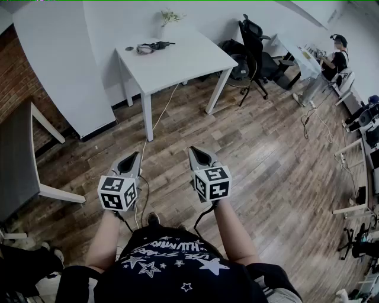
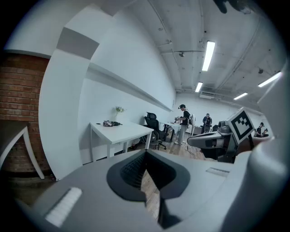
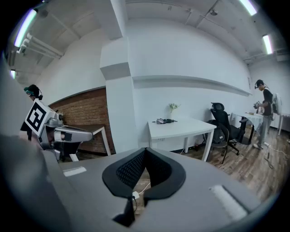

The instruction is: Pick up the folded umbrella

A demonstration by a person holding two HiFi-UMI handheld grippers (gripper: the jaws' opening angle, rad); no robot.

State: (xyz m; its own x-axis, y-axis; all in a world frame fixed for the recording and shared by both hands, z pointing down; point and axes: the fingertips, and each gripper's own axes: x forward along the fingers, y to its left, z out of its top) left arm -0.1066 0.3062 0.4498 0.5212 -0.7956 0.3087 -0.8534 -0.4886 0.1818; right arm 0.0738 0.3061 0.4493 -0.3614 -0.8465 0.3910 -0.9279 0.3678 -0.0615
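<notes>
**Item:** folded black umbrella (image 1: 153, 46), lying on the far left part of the white rectangular desk (image 1: 183, 65), well apart from both grippers.

**Left gripper** (image 1: 137, 155): held near the person's body above the wooden plank floor (image 1: 266, 154). Its fingers (image 2: 127, 174) are clenched together with nothing between them.

**Right gripper** (image 1: 192, 150): just right of the left gripper. Its fingers (image 3: 129, 172) are likewise clenched and empty.

**Also:** a small green sprig in a vase (image 1: 169, 18) at the desk's far edge, and a black office chair (image 1: 254, 44) to the desk's right.
</notes>
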